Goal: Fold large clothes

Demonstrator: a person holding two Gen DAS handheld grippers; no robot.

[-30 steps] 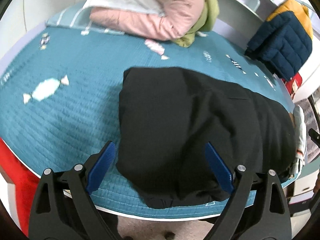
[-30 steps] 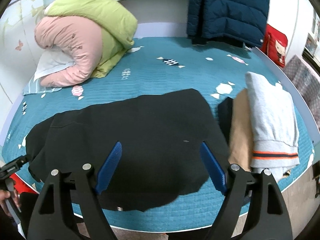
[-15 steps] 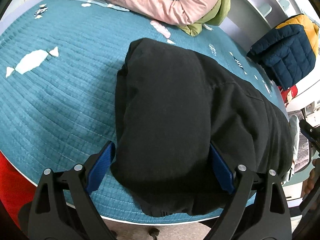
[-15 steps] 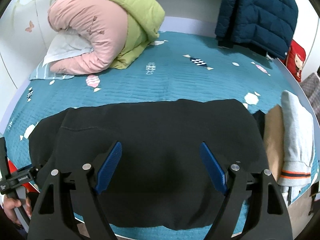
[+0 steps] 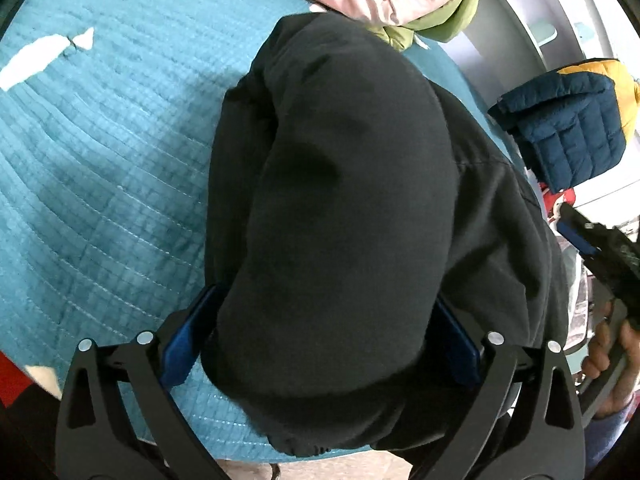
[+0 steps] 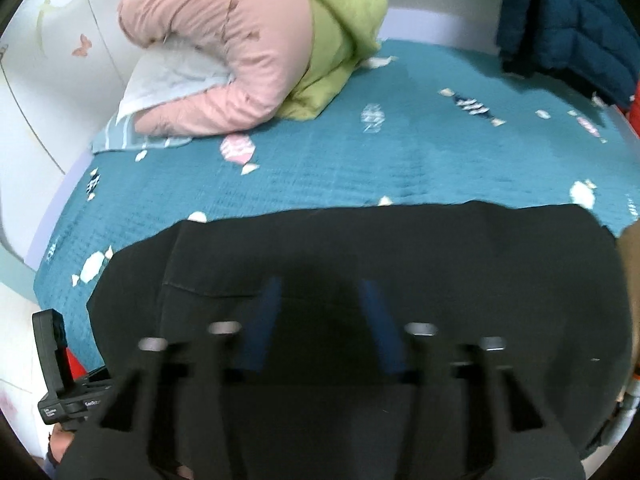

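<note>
A large black garment point(image 5: 352, 208) lies on the teal bedspread point(image 5: 104, 152) near the bed's front edge. My left gripper point(image 5: 320, 336) is open, with its blue pads on either side of the garment's near hem end, which bulges up between the fingers. In the right wrist view the garment point(image 6: 400, 256) spreads across the lower half. My right gripper point(image 6: 320, 320) hangs low over it, blurred by motion, with its jaws partly closed and a gap still between the blue pads. It grips nothing that I can see.
A rolled pink and green quilt point(image 6: 248, 48) on a pillow lies at the head of the bed. A navy puffer jacket point(image 5: 572, 128) hangs at the far side. A tan folded garment point(image 6: 630, 256) sits at the right edge. The other gripper point(image 5: 604, 248) shows at right.
Both grippers have moved in and down onto the black garment. The right jaws have narrowed. The left pads now straddle the garment's end.
</note>
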